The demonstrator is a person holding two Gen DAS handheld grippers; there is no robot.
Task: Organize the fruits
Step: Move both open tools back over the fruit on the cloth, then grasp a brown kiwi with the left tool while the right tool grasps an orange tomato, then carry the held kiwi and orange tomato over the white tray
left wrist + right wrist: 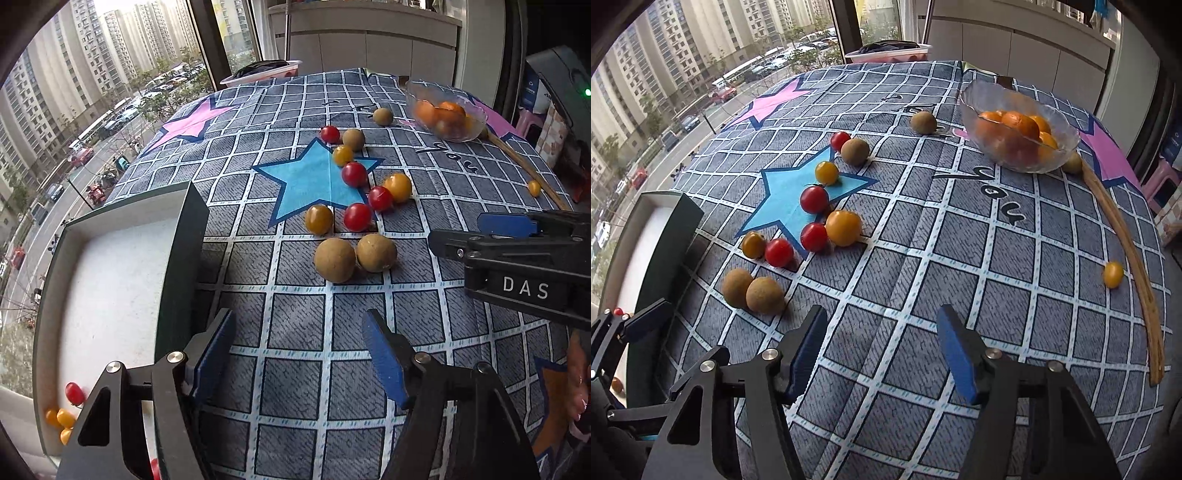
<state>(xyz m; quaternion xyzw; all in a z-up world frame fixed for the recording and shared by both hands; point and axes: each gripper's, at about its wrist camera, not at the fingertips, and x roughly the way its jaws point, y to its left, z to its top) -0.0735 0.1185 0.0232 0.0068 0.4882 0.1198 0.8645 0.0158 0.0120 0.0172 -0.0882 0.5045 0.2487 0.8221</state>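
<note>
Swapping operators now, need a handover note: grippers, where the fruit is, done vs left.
Left gripper: open, empty, above the cloth beside the box.
Right gripper: open, empty, over bare cloth.
Done: a few cherry tomatoes in the box; oranges in the glass bowl.
Left: loose red and yellow tomatoes and brown round fruits around the blue star; one yellow tomato by the wooden stick.

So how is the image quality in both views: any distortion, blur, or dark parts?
Left wrist view: strong fisheye bending, the cloth grid curves and the corners go black; fruit sharp, soft daylight from the window, short shadows under the brown fruits. Right wrist view: same bending and dark corners; the glass bowl shows mild shine, and the box interior looks washed out.
</note>
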